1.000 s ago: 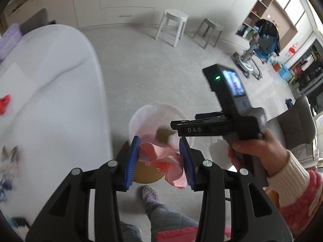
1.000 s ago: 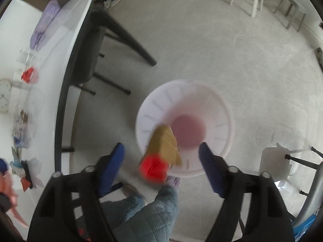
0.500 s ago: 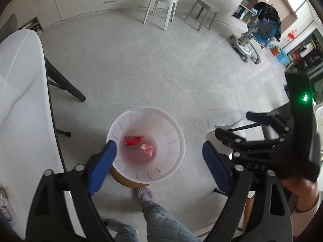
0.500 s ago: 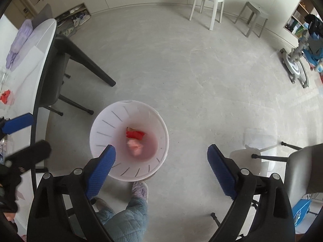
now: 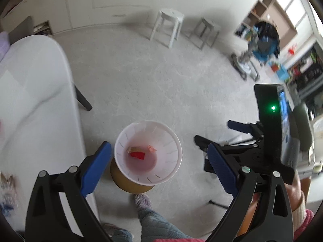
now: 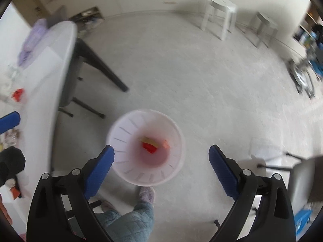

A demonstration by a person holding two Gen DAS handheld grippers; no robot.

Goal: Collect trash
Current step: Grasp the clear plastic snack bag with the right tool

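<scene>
A white slotted trash bin (image 5: 175,141) stands on the floor below both grippers; it also shows in the right wrist view (image 6: 121,141). Inside lie a red scrap (image 5: 137,155), a tan piece (image 5: 133,149) and a pink crumpled paper (image 5: 151,148). My left gripper (image 5: 159,161) is open and empty above the bin. My right gripper (image 6: 161,163) is open and empty above the bin; its body shows at the right in the left wrist view (image 5: 242,141). More trash, a red scrap (image 6: 17,94), lies on the white table (image 6: 46,100).
The white table (image 5: 30,100) runs along the left, with a dark chair (image 6: 68,84) tucked under it. Two stools (image 5: 167,26) stand at the back. A grey chair (image 5: 300,133) is at the right. My slippered foot (image 5: 142,200) is beside the bin.
One second ago my left gripper was shut on pink paper and a tan-and-red piece was falling from my right gripper. Both pieces now lie in the bin. Both grippers have risen, open.
</scene>
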